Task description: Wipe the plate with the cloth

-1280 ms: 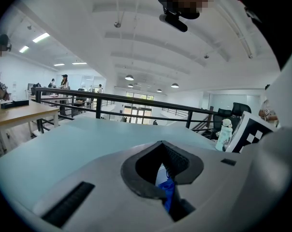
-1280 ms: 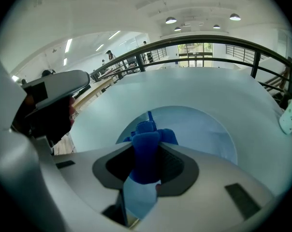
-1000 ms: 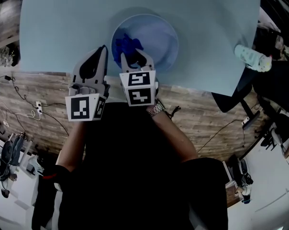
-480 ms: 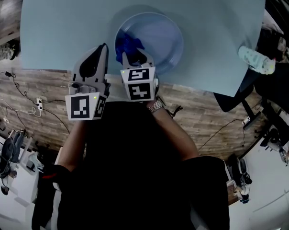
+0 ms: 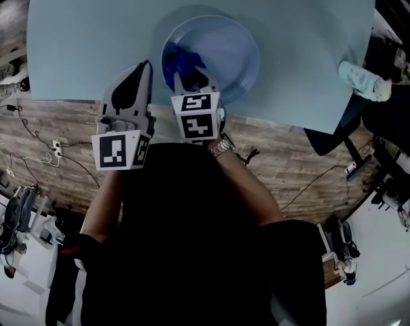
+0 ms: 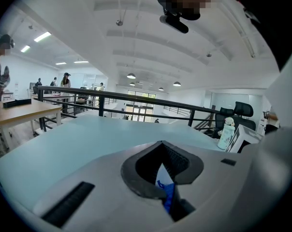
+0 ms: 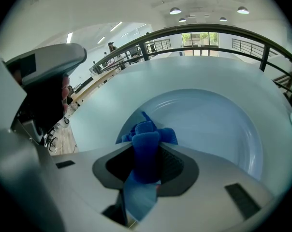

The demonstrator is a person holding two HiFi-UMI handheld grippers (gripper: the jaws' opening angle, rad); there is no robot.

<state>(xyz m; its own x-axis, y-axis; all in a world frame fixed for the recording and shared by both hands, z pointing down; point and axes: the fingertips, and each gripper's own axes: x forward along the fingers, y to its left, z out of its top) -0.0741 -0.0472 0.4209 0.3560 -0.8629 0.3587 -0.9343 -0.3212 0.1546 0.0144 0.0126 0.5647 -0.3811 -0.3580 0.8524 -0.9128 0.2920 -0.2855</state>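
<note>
place: open-plan office/lab | evidence: railing, office chair, workbenches, ceiling lights

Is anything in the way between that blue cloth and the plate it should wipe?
Nothing visible. The right gripper holds the blue cloth over the near left part of the plate; nothing else lies on it.

The right claw is clamped on a bunched blue cloth, which pokes out ahead of the jaws and rests on the near left part of a pale blue plate. The plate sits on a light blue tabletop. A dark railing curves beyond the tabletop's far edge.
</note>
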